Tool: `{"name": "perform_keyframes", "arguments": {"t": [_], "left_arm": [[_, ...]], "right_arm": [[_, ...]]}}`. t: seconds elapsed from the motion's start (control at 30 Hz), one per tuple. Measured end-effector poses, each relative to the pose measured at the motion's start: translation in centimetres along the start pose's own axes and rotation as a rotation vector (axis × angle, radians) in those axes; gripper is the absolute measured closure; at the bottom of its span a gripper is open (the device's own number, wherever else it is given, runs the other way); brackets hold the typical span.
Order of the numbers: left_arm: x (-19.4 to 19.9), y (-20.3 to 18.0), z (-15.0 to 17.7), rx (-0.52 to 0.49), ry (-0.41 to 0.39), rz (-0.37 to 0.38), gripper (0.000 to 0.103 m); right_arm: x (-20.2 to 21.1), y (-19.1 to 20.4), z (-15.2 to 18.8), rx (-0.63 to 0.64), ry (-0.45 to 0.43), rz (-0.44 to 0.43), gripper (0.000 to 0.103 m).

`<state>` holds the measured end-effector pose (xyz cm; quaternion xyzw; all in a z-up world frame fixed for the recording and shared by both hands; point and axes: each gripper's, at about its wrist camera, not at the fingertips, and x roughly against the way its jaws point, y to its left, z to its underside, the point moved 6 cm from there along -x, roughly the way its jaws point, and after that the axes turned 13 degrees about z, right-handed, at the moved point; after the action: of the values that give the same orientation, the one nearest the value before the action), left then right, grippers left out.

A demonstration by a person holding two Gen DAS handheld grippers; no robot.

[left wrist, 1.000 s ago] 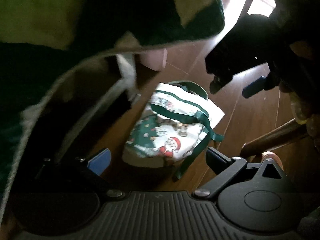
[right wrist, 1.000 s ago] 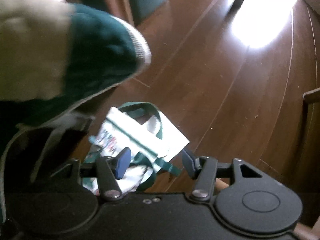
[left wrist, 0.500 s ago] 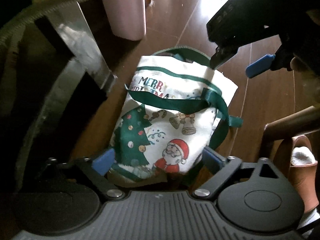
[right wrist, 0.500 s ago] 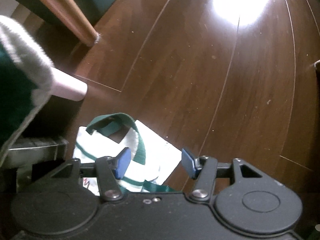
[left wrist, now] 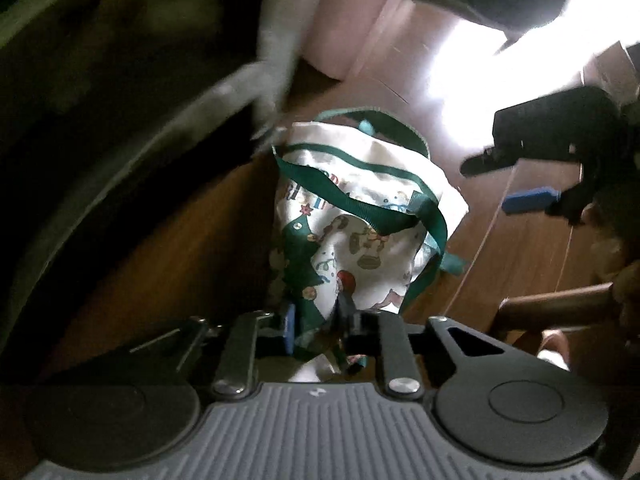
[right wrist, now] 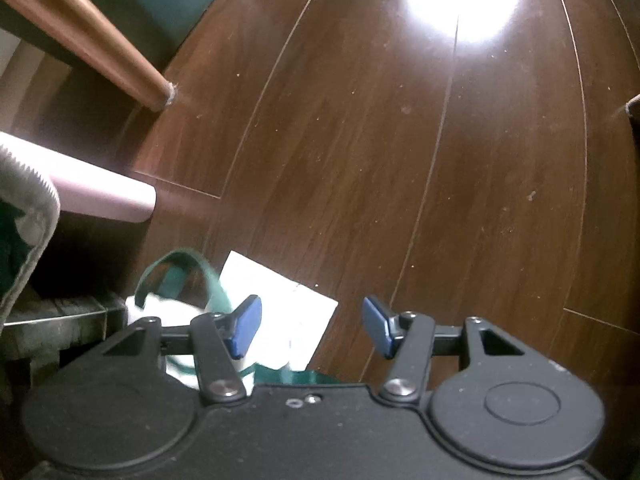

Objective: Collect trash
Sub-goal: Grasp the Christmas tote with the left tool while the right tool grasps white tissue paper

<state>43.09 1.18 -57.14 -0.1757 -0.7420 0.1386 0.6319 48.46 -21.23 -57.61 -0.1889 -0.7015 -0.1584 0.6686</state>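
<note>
**Pinching the bag's near edge: left claw clenched on fabric**

Closing on the Christmas tote bag, your left gripper has just been shutting, and the cloth of the bag's near edge is bunched between its blue pads. That claw is clenched on the bag. The bag lies on the dark wooden floor, close to a pink cylinder and partly under a dark hanging cloth at the left of the view.

Your right gripper stands released, jaws wide, with nothing between them. In the right wrist view it hangs above the far corner of the bag, beside one green handle.

Notes for doing this step well:
- Check that your left grip has fabric only, or fabric plus strap; the view is blurred there and I cannot tell which layers you caught. A thin single layer may slip when you lift.
- Lift slowly and straight up, so the bag's mouth falls open rather than folding shut.
- Bring the right claw to the opposite rim or the free handle, and spread the opening.
- Watch the loose green straps; they lie across the front of the bag and could snag on the right gripper or the wooden chair leg nearby.
- No trash item shows in either view, so locate it before you carry the bag off.
</note>
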Motion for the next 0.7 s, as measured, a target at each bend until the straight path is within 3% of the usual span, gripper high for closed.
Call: {"name": "perform_keyframes", "arguments": {"t": [0.27,0.47,0.6,0.7], "left_arm": [[4.5,3.0,6.1,0.128,-0.036,0.003,0.091],[8.0,4.4,11.0,0.085,0.014,-0.024,0.093],[8.9,4.9,11.0,0.072,0.004,-0.016,0.094],[9.0,5.6,10.7,0.130,-0.021,-0.009,0.094]], "right_arm": [[-1.2,3.3,2.1,0.135,0.030,-0.028,0.047],[-1.7,6.9,5.5,0.311,0.077,-0.052,0.047],[-1.7,9.4,8.6,0.466,0.120,-0.089,0.047],[-1.8,10.4,10.4,0.603,0.113,-0.075,0.048]]}}
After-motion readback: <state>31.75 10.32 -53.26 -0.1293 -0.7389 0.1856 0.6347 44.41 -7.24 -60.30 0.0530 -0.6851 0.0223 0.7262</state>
